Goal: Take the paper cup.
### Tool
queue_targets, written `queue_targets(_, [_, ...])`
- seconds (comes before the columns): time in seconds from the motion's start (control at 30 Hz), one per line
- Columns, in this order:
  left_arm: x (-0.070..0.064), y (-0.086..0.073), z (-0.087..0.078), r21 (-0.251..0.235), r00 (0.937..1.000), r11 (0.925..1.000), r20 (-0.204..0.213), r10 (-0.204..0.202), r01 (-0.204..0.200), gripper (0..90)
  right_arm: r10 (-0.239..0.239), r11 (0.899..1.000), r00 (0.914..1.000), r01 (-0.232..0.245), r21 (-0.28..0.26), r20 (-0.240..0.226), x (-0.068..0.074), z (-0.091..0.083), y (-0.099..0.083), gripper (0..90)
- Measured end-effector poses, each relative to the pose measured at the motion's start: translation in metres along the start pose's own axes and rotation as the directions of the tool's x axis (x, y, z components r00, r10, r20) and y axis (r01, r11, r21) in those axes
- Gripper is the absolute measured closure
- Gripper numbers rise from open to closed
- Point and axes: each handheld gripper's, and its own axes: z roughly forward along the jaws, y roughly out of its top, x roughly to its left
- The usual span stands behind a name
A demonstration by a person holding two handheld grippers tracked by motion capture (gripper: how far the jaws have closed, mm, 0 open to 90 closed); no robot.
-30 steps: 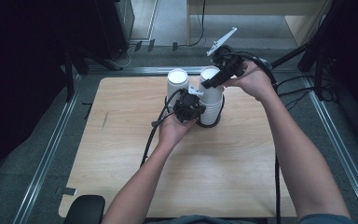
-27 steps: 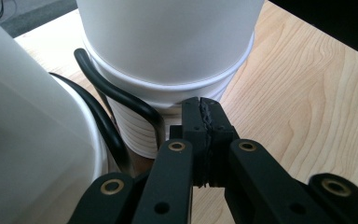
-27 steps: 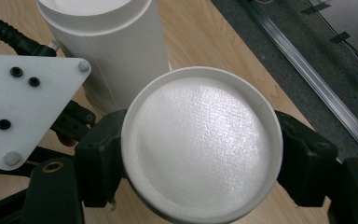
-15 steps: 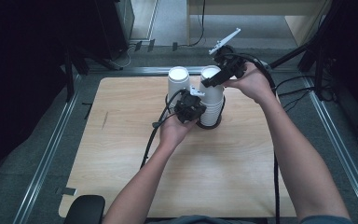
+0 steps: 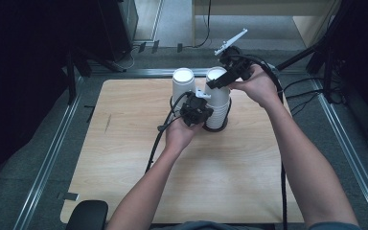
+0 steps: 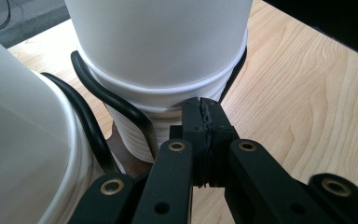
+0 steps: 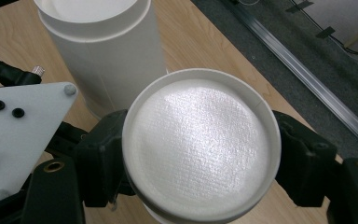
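Here, the right tongs [image 7: 200, 154] are pinched around the top cup [image 7: 200, 149] of a stack of white paper cups [image 5: 217, 103], one jaw pressed to each side of it just below the rim. The cup is seen upside down in the right gripper view: its round base faces the camera, finely textured, recessed inside a thin raised edge and brightly lit. The left tongs [image 6: 204, 135] are pressed together, their ribbed pads meeting with nothing between them, and their tips are held against the lower rims of the same stack, where several rolled white edges are layered closely. A black wire holder [image 6: 116, 105] is curved around the foot of the stack. Just beside it, a second stack of inverted cups [image 5: 183, 85] is stood in the same holder, its plain white wall smooth and unmarked. Both stacks are placed at the far middle of the pale wooden surface [image 5: 124, 158]. The left hand [image 5: 179, 136] is laid low on the surface, while the right hand [image 5: 258, 86] is raised above the stack.
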Motion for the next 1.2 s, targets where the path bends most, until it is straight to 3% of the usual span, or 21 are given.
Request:
queue_targets(0.37, [0.0, 0.0, 0.001, 0.011, 1.0, 0.9999, -0.007, 0.005, -0.005, 89.7, -0.037, 0.999, 0.9993, 0.038, 0.035, -0.01, 0.002, -0.002, 0.004, 26.4])
queue_targets(0.6, [0.001, 0.0, 0.002, 0.01, 1.0, 0.9999, -0.004, -0.001, 0.001, 89.8, -0.026, 0.999, 0.9995, 0.027, 0.03, -0.015, -0.001, -0.001, 0.003, 26.4])
queue_targets(0.73, [0.001, 0.001, 0.002, 0.012, 1.0, 0.9999, -0.005, -0.002, 0.002, 89.8, 0.008, 1.0, 0.9999, -0.008, 0.029, -0.009, -0.002, -0.001, 0.004, 26.5])
queue_targets(0.9, [0.001, 0.001, 0.001, 0.01, 1.0, 0.9999, -0.008, -0.001, 0.002, 89.8, -0.001, 1.0, 1.0, 0.001, 0.013, 0.0, -0.001, -0.003, 0.006, 27.4])
queue_targets(1.03, [0.003, 0.002, 0.001, 0.008, 1.0, 0.9999, -0.006, -0.008, 0.008, 89.6, 0.045, 0.994, 0.9987, -0.047, -0.1, -0.026, -0.006, -0.027, 0.013, 28.0])
queue_targets(1.1, [0.003, 0.002, -0.001, -0.002, 0.9998, 0.9998, -0.001, -0.018, 0.018, 89.4, 0.014, 0.995, 0.9997, -0.016, -0.098, -0.021, -0.004, -0.038, 0.02, 27.9])
queue_targets(1.2, [0.004, 0.002, -0.003, 0.002, 0.9998, 0.9998, 0.008, -0.018, 0.018, 88.4, 0.005, 0.995, 0.9999, -0.006, -0.102, -0.01, -0.004, -0.052, 0.029, 27.8])
